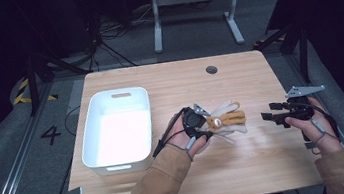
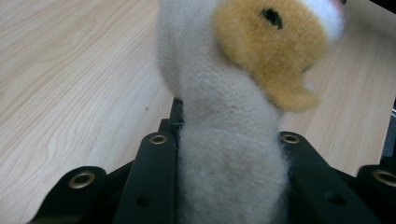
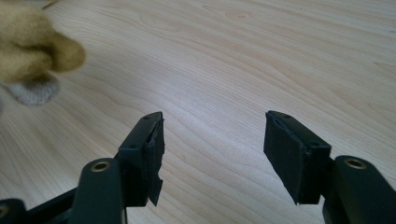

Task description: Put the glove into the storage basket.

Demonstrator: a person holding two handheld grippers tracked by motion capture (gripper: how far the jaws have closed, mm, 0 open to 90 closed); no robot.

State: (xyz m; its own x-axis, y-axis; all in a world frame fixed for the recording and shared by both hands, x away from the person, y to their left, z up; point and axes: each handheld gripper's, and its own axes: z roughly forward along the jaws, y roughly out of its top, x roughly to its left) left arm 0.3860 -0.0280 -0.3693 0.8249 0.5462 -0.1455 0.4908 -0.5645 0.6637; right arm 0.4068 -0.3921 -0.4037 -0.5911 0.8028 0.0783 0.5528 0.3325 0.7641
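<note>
The left gripper (image 1: 202,123) is clamped on the plush toy (image 1: 226,120) at the table's (image 1: 250,167) centre, its 2 jaws pinching a pale limb. The white bin (image 1: 95,132) sits at the toy's 9 o'clock. The right gripper (image 1: 269,115), at its 3 o'clock, stands wide and empty. A good carry likely keeps the grip firm and clears the bin's rim before release.

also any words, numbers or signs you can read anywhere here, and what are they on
"4": a dark numeral on the grey floor left of the table, beside the white bin.
Yellow and black hazard stripes: a marking on the floor farther back on the left, without words.
No readable text on the plush toy, the bin or the table.
</note>
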